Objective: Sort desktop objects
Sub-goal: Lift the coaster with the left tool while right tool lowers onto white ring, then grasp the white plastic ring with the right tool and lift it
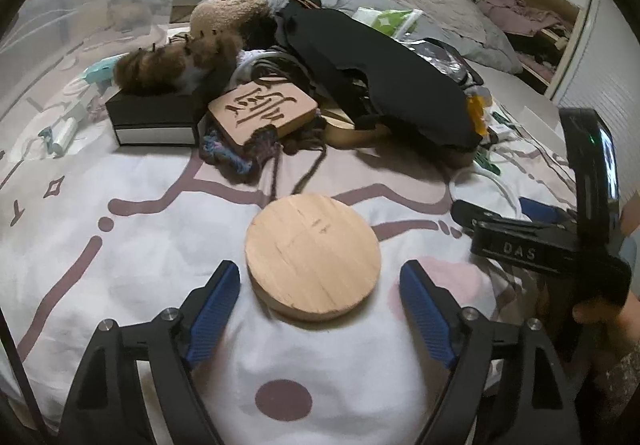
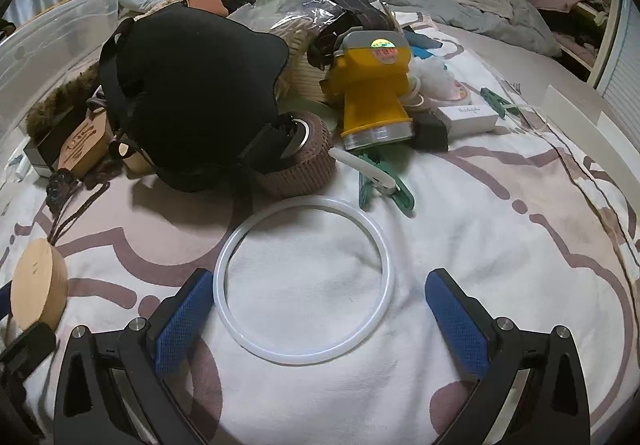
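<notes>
Wooden disc [image 1: 313, 257] between spread left claw [image 1: 320, 285]; white ring [image 2: 305, 280], perhaps silicone, before spread right claw [image 2: 320, 295].

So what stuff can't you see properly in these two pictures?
- Pile under the black bag, right wrist view: the bag covers most of it.
- Carved wooden plaque, left wrist view: its lower edge is buried in yarn, and I cannot read the carving.
- Small white box, right wrist view: its label is too small to read.
- Round wooden disc, right wrist view: partly cut off near the left edge.
</notes>
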Tool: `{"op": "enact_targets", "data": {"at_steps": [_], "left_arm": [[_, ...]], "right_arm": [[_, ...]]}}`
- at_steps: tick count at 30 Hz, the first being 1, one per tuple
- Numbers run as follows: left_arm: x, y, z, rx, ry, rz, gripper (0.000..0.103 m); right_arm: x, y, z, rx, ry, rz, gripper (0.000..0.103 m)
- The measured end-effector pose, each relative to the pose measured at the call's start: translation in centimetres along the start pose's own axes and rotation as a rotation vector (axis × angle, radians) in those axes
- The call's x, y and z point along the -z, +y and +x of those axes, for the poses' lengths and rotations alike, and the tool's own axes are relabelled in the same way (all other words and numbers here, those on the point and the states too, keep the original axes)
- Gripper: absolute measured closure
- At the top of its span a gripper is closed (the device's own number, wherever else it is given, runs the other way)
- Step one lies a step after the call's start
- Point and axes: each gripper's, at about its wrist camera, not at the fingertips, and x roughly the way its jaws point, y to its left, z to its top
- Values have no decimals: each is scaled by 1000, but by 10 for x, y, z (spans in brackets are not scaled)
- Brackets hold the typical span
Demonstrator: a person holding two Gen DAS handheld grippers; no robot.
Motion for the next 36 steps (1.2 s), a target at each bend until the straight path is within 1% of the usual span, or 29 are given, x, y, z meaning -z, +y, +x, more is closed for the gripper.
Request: {"op": "enact_targets", "data": {"at_steps": [5, 7, 8, 9, 10, 12, 14, 17, 22, 25, 26, 28, 32, 36], "left_arm": [[-5, 1, 3, -32, -32, -19, 20], [-7, -1, 3, -43, -53, -8, 20], [-8, -3, 2, -52, -66, 6, 24], [-8, -4, 1, -52, -76, 24, 33], [-9, -6, 1, -47, -78, 37, 34], [-10, -8, -1, -49, -74, 55, 34], [-11, -7, -4, -36, -70, 52, 35], [-14, -2, -13, -38, -79, 42, 35], [-26, 17, -32, -76, -121, 8, 35], [-34, 33, -37, -122, -130, -36, 35], [-36, 39, -37, -137, -130, -48, 35], [-37, 49, -35, -168, -118, -76, 35], [-33, 62, -21, -218, -66, -115, 35], [-25, 68, -8, -262, -27, -134, 35]], "right_arm": [[1, 2, 0, 14, -1, -3, 0], [1, 3, 0, 15, 1, -6, 0], [1, 3, -1, 15, 2, -9, 0], [1, 3, -1, 13, 2, -11, 0], [2, 2, -1, 11, 2, -13, 0], [1, 2, -2, 9, 1, -15, 0], [2, 1, -3, 5, -6, -9, 0], [2, 2, -3, 8, -10, -11, 0], [2, 3, -4, 0, -8, -6, 1], [2, 2, -7, 5, -25, 5, 13], [2, 2, -8, 8, -29, 4, 16], [0, 2, -10, 2, -33, 3, 19], [-1, 3, -14, -16, -41, 11, 19], [-3, 9, -23, -63, -66, -4, 19]]}}
